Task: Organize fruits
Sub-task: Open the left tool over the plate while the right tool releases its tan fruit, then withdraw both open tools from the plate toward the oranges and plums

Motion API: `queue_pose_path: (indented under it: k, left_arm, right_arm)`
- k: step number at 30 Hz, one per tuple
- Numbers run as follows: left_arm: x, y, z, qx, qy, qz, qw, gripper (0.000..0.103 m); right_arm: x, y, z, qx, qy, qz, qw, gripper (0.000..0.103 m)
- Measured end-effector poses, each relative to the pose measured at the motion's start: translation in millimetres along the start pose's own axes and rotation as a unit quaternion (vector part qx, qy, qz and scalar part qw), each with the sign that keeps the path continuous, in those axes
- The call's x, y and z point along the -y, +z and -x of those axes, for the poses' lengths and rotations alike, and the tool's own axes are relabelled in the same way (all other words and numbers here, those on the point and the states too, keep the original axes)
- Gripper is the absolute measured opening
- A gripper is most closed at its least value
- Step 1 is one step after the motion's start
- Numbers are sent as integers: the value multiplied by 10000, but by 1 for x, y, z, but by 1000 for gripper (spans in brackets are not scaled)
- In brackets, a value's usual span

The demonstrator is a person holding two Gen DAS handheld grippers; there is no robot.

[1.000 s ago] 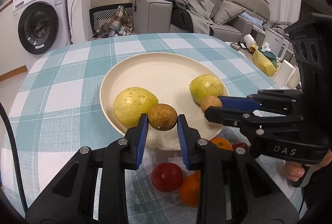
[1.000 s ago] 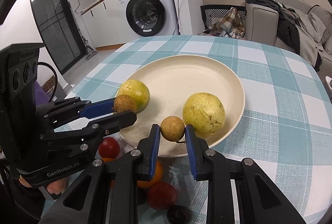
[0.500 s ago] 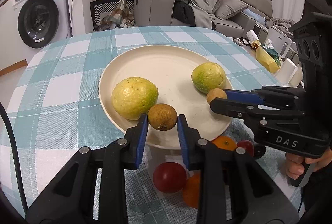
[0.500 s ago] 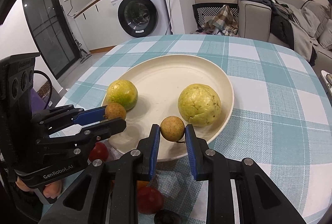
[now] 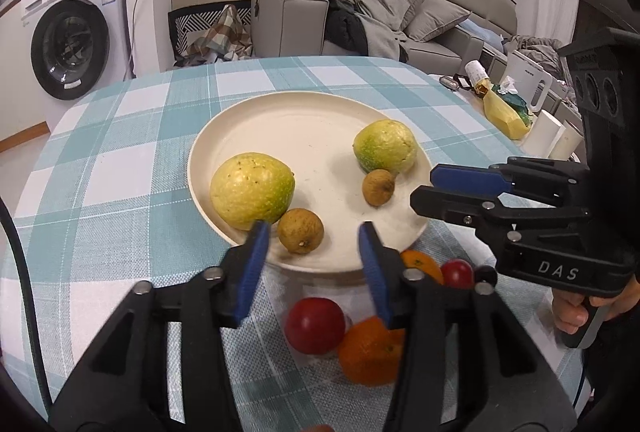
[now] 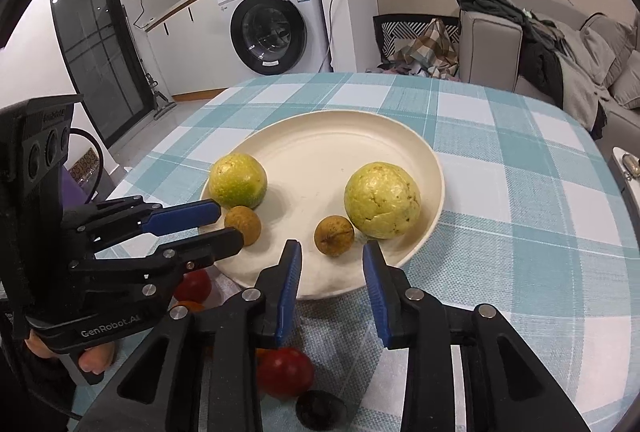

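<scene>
A cream plate on the checked table holds two yellow-green guavas and two small brown fruits. My left gripper is open and its jaws are still opening. One brown fruit lies on the plate between them, untouched. My right gripper is open too, its jaws also opening. The other brown fruit rests just ahead of its tips, beside a guava.
Loose on the cloth near the plate's front edge lie a red fruit, two oranges, another red fruit and a dark one. A yellow bag and a kettle stand at the right.
Both grippers were shut on a small brown fruit over the plate's front. Both have opened, and the two fruits now lie free on the plate.
</scene>
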State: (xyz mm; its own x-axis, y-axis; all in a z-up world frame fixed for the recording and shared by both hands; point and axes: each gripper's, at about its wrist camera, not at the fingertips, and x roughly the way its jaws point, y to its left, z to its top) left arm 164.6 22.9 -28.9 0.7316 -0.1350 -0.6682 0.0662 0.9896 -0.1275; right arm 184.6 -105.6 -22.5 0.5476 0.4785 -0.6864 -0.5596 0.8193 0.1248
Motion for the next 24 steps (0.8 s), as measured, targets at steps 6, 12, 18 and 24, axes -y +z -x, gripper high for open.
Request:
queue_pose_path:
  k: [6,12,18,24]
  left_arm:
    - [8,-7,29,260,110,3,9996,85]
    - [9,-16,58,540,252,79,9982,102]
    - [10,-23,72,544,354,151,9978,102]
    - [14,-31,78,513,409,198,9976,102]
  right_arm:
    - [2,-13,22,169,-82,-25,9998,63]
    - [6,-24,41,290,9,-195,9994,99]
    - [5,-33,56,401,104,-285,9987,103]
    - [0,-36,57,343,14,-131,9993,103]
